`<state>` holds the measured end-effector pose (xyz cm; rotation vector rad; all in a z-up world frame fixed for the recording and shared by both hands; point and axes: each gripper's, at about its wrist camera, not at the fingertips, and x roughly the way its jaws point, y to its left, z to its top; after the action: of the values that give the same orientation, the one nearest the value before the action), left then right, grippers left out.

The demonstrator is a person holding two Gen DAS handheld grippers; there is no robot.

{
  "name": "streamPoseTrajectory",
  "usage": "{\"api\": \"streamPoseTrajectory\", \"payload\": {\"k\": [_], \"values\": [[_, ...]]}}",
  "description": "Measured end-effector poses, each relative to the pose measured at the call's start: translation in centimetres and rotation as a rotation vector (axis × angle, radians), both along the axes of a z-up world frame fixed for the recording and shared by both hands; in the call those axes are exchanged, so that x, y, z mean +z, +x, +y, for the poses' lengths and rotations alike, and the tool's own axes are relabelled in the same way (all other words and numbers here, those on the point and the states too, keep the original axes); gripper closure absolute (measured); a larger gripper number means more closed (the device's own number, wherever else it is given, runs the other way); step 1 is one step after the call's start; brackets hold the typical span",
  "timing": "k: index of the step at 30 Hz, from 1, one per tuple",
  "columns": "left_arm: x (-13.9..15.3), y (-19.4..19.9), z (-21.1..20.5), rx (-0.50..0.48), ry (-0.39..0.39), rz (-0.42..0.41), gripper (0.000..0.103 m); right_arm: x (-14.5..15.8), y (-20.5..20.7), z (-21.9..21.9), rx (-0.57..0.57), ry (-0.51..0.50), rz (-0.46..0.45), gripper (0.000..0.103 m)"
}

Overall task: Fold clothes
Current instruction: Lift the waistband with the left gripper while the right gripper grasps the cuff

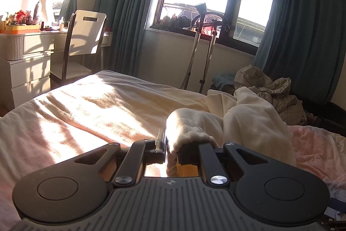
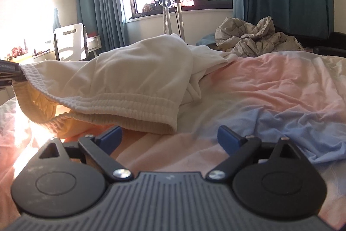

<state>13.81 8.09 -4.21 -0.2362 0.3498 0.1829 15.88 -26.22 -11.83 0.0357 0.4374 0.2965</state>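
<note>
A cream pair of sweatpants (image 2: 138, 77) with a ribbed elastic waistband lies on the bed. My left gripper (image 1: 172, 149) is shut on the waistband (image 1: 186, 135) and lifts one end of it; the rest of the garment (image 1: 248, 120) trails to the right. In the right wrist view the left gripper (image 2: 10, 75) shows at the far left, holding the waistband corner up. My right gripper (image 2: 169, 136) is open and empty, low over the sheet just in front of the waistband's right end (image 2: 160, 116).
The bed (image 2: 270, 90) has a pink and blue sheet, sunlit at the left (image 1: 86, 105). A crumpled grey quilt (image 2: 255, 38) lies at the far right. A garment steamer stand (image 1: 207, 51), a white chair (image 1: 84, 40), a dresser (image 1: 26, 57) and curtained windows stand beyond.
</note>
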Motion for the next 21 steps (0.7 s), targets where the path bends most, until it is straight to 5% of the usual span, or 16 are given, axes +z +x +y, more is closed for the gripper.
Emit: {"api": "streamPoseTrajectory", "payload": {"k": [6, 11, 14, 18, 21], "values": [[-0.2, 0.5, 0.0, 0.021, -0.029, 0.010, 0.091, -2.7, 4.5, 1.3, -0.005, -0.054, 0.086, 0.039], [-0.7, 1.0, -0.1, 0.035, -0.042, 0.017, 0.091, -3.1, 7.6, 2.0, -0.009, -0.052, 0.066, 0.051], [-1.2, 1.5, -0.2, 0.042, -0.039, 0.028, 0.091, -2.9, 8.6, 2.5, 0.023, -0.037, -0.003, 0.086], [-2.1, 2.4, 0.0, 0.051, -0.019, 0.038, 0.091, -2.2, 8.3, 2.6, 0.016, -0.002, -0.097, 0.087], [-2.2, 3.2, 0.6, 0.053, -0.007, 0.048, 0.092, -1.6, 7.9, 1.7, 0.032, 0.086, -0.051, 0.092]]}}
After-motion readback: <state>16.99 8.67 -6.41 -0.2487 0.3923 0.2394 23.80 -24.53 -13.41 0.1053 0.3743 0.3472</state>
